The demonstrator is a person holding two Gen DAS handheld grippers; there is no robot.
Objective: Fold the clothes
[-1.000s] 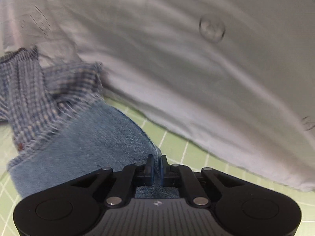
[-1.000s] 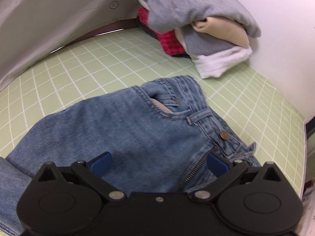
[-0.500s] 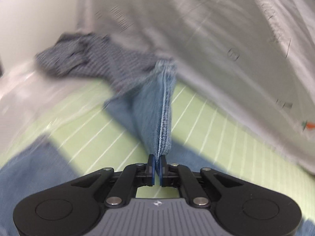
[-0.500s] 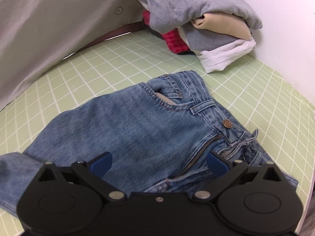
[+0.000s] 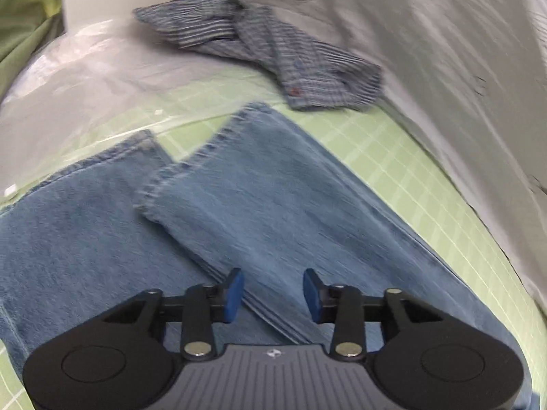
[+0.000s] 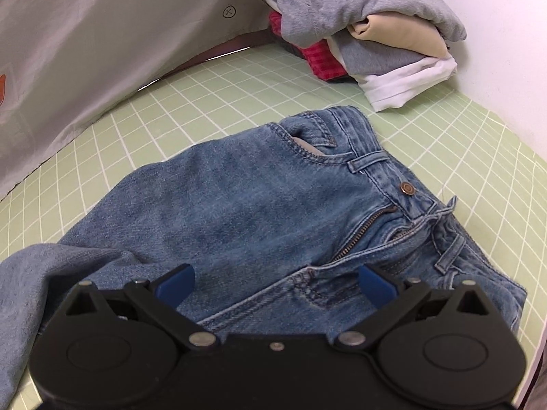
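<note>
A pair of blue jeans (image 5: 266, 205) lies on the green grid mat (image 5: 393, 150), one leg laid over the other with both hems pointing away. My left gripper (image 5: 273, 294) hovers open just above the upper leg, nothing between its blue pads. The right wrist view shows the waist end of the jeans (image 6: 273, 201), with the button, open zipper and a front pocket. My right gripper (image 6: 275, 283) stands wide open low over the denim near the fly, holding nothing.
A striped blue shirt (image 5: 259, 44) lies crumpled beyond the hems. A grey printed sheet (image 5: 461, 68) borders the mat. A stack of folded clothes (image 6: 362, 24) sits against the white wall past the waistband. Clear plastic (image 5: 85, 85) covers the mat's left part.
My left gripper was shut on a jeans leg hem and lifted it over; it has now opened and the leg lies flat across the other. The right gripper stayed open and moved little.
</note>
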